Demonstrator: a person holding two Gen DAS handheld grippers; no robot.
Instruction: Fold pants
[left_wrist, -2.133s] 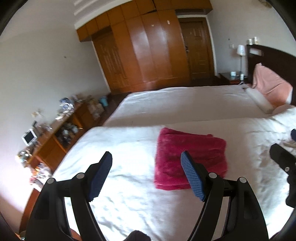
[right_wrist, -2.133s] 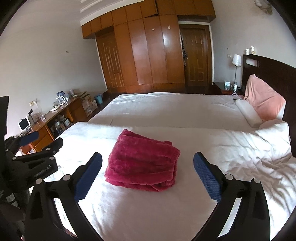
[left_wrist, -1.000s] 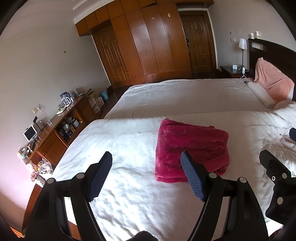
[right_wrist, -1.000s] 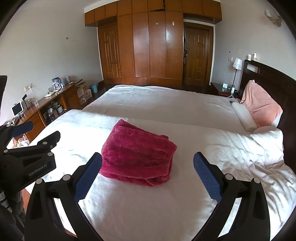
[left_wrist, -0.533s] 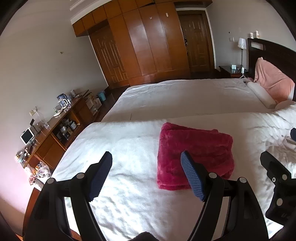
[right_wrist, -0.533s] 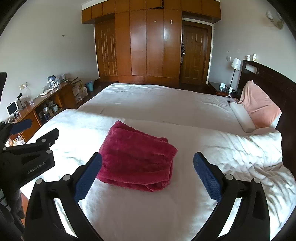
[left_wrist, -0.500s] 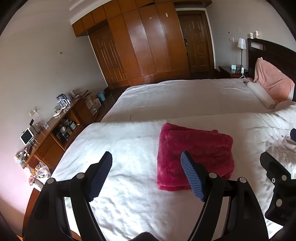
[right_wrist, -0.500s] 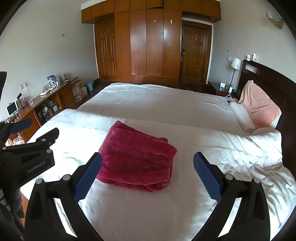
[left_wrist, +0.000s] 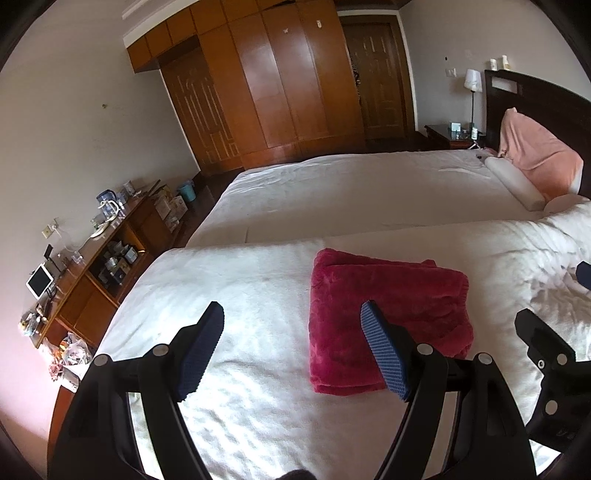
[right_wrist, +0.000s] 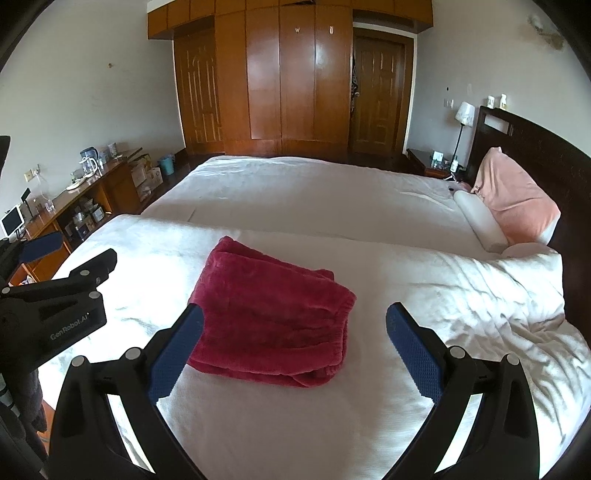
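- The fuzzy dark red pants (right_wrist: 273, 314) lie folded into a thick square on the big white bed (right_wrist: 332, 206), in the middle of both views.
- The left gripper with blue pads (left_wrist: 291, 350) is wide apart and holds nothing, low in its view.
- The right gripper with blue pads (right_wrist: 293, 350) is wide apart too, just above the bed near the pants.
- A pink pillow (right_wrist: 517, 203) leans at the right edge.
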